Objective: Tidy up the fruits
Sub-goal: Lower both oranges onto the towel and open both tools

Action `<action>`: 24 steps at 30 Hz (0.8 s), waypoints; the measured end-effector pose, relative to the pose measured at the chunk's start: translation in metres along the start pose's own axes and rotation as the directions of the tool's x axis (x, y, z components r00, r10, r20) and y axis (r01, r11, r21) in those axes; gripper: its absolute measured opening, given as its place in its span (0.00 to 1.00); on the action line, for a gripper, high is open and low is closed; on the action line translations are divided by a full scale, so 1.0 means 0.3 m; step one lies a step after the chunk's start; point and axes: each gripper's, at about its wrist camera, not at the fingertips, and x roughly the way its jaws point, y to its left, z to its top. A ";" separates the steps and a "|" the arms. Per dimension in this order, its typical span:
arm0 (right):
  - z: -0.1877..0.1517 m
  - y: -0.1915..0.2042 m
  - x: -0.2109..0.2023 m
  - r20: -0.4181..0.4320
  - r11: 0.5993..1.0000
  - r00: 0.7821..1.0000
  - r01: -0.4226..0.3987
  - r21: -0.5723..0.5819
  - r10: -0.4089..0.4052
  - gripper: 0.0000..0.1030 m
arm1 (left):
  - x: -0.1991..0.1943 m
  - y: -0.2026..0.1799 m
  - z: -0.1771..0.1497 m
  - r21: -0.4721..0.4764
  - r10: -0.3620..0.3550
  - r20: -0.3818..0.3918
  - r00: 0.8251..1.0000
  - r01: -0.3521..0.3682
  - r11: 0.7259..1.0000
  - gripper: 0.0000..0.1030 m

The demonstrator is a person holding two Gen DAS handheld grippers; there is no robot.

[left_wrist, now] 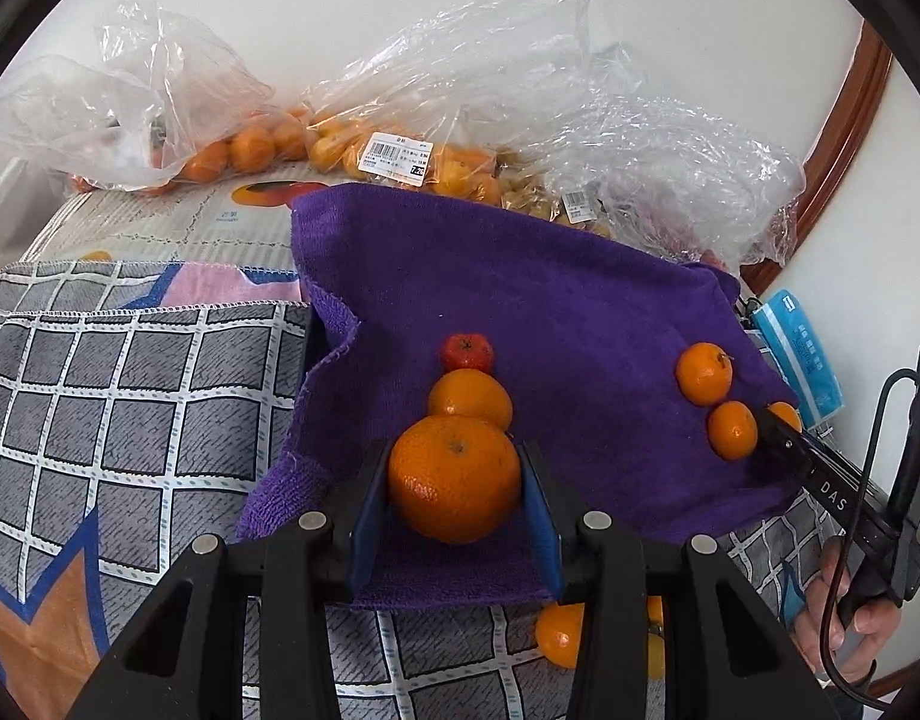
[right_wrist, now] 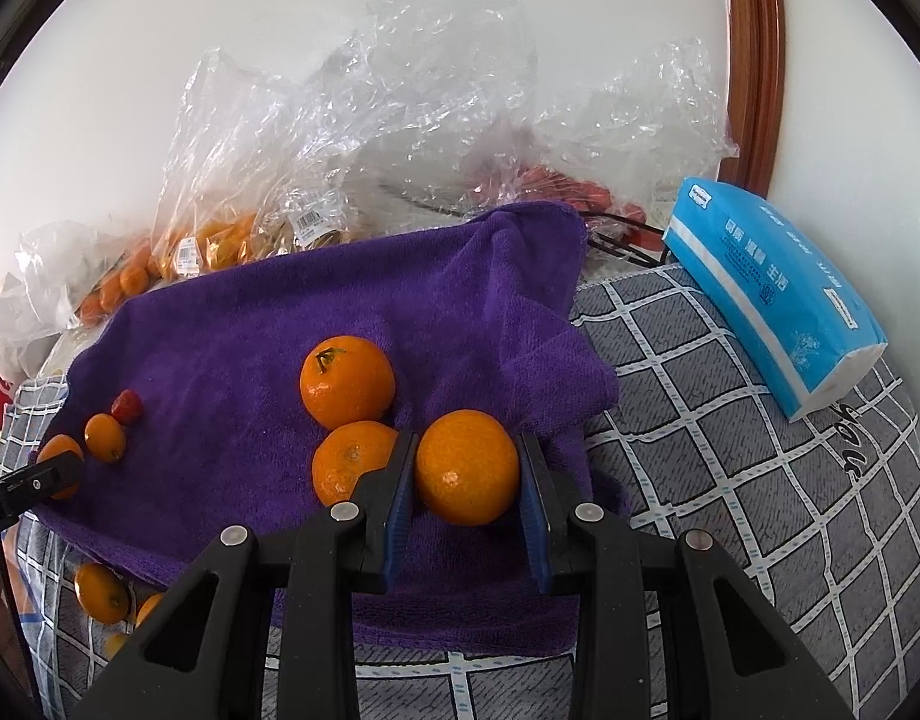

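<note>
Mandarins on purple towel [left_wrist: 520,276], sorted in rows: left gripper [left_wrist: 455,480] clasps large mandarin [left_wrist: 453,477]; right gripper [right_wrist: 467,471] clasps another mandarin [right_wrist: 467,467].

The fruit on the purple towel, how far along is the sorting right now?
Done: two groups lie on the purple towel, including a small red fruit. In hand: the left gripper brackets one orange, the right gripper another orange. Left: loose oranges off the towel and bagged fruit behind.
</note>
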 end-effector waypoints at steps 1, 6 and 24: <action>0.000 -0.001 0.000 -0.001 1.000 1.000 -0.001 0.000 0.001 0.31 | 0.000 0.000 -0.001 0.000 0.001 -0.001 1.000 -0.001 1.000 0.38; -0.002 -0.001 -0.005 -0.002 1.000 1.000 -0.003 0.000 0.003 0.35 | 0.003 -0.008 -0.001 0.012 0.010 -0.004 1.000 -0.010 1.000 0.38; -0.002 0.050 -0.232 0.075 0.999 0.997 0.037 -0.011 -0.036 0.57 | -0.175 -0.032 -0.039 0.043 -0.013 0.043 0.999 0.011 0.999 0.47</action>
